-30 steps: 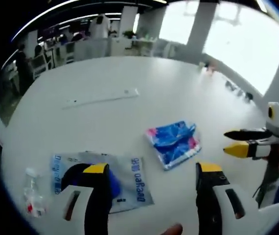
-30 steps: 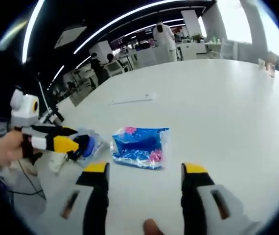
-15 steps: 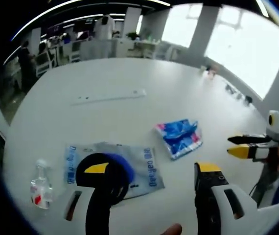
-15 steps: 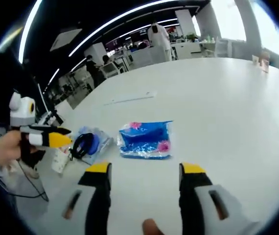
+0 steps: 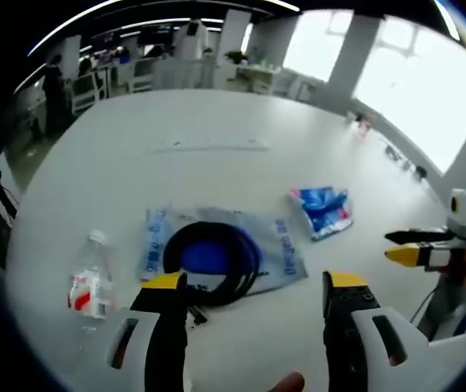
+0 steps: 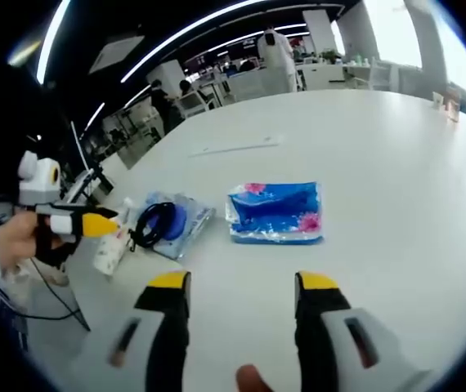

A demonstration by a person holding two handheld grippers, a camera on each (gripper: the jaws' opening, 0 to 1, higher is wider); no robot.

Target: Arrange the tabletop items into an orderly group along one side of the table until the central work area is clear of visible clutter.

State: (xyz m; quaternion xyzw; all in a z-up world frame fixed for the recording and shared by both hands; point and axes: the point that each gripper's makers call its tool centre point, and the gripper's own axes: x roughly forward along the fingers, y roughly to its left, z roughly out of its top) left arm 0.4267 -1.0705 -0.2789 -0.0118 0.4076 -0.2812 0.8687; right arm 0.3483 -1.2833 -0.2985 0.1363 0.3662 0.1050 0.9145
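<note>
On the white table [image 5: 241, 114], the clutter sits in a loose row: a small clear bottle [image 5: 91, 282] lying on its side, a flat plastic bag [image 5: 221, 253] with a coiled black cable [image 5: 212, 261] on top of it, and a blue tissue packet [image 5: 324, 211] apart from them. The left gripper [image 5: 253, 290] hangs just short of the bag with its jaws spread wide and nothing between them; the coil lies straight ahead and slightly left of its jaws, so this gripper is probably the nearer one to bag, cable and bottle. The right gripper [image 6: 237, 287], likewise wide apart and empty, faces the tissue packet [image 6: 275, 212], whose long axis runs across its jaws, not along them. A thin white strip [image 5: 212, 147] lies farther off.
</note>
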